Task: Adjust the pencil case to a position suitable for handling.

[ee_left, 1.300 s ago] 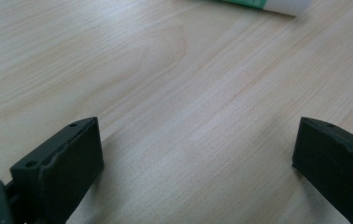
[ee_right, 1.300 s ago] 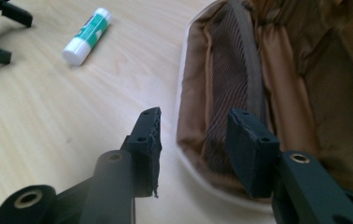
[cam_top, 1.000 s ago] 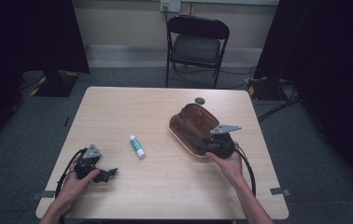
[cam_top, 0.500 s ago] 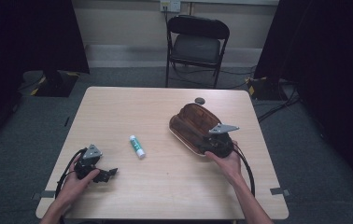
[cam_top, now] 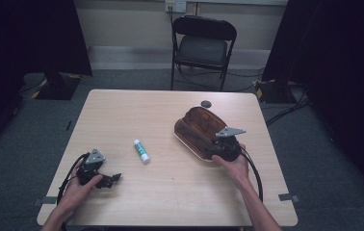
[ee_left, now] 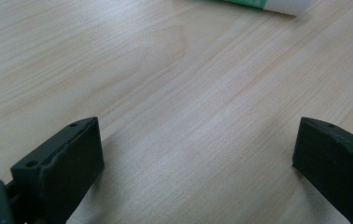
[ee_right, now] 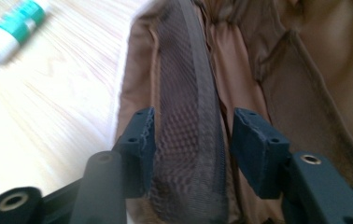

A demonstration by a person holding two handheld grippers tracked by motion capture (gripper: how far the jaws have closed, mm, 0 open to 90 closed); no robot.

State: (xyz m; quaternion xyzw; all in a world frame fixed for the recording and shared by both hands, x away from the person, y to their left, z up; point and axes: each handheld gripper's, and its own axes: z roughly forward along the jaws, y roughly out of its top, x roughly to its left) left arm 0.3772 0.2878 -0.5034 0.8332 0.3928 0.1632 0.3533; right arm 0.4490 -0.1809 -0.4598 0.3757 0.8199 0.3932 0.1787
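Note:
A brown pouch [cam_top: 197, 126] lies open on the right half of the table. My right gripper [cam_top: 212, 152] is at its near end. In the right gripper view the jaws [ee_right: 193, 128] are closed in on an upright dark mesh flap [ee_right: 188, 116] with a zip edge, and the pouch's tan lining [ee_right: 305, 70] spreads to the right. A white glue stick with a green label [cam_top: 141, 150] lies mid-table between the hands; its end [ee_left: 258, 3] shows at the top of the left gripper view. My left gripper [cam_top: 114, 179] rests near the front left, its jaws wide open [ee_left: 195, 140] over bare wood.
The table [cam_top: 161, 110] is light wood. A small dark round disc [cam_top: 205, 103] lies near its far edge, behind the pouch. A black folding chair [cam_top: 203, 45] stands beyond the table. Cables trail from both grippers toward the front edge.

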